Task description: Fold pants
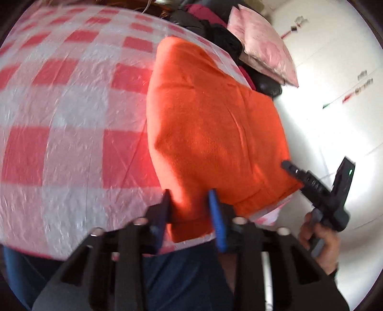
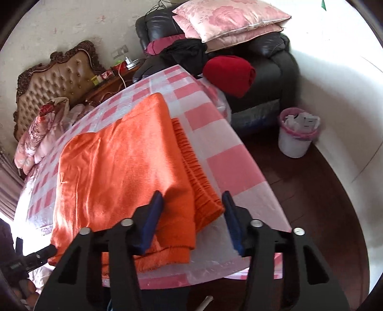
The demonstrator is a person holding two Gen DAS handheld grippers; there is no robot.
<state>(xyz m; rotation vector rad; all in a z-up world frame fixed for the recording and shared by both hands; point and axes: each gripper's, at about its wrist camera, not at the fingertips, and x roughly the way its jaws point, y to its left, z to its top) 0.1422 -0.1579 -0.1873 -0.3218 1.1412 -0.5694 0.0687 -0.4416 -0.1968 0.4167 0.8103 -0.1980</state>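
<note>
Orange pants (image 2: 124,162) lie folded over on a red-and-white checked table cover (image 2: 215,124); the ribbed waistband (image 2: 191,153) shows at the right edge. In the left wrist view the pants (image 1: 210,124) fill the centre. My left gripper (image 1: 190,210) is open, its blue-padded fingers astride the near corner of the pants. My right gripper (image 2: 192,215) is open, fingers wide apart over the near right corner of the pants. The right gripper also shows in the left wrist view (image 1: 311,184), held in a hand at the pants' right edge.
A black leather armchair (image 2: 268,71) stands behind the table with pink pillows (image 2: 229,16), black clothes and a red garment (image 2: 229,74). A white bin with a pink liner (image 2: 296,136) stands on the dark floor at right. A tufted headboard (image 2: 59,79) and bedding are at left.
</note>
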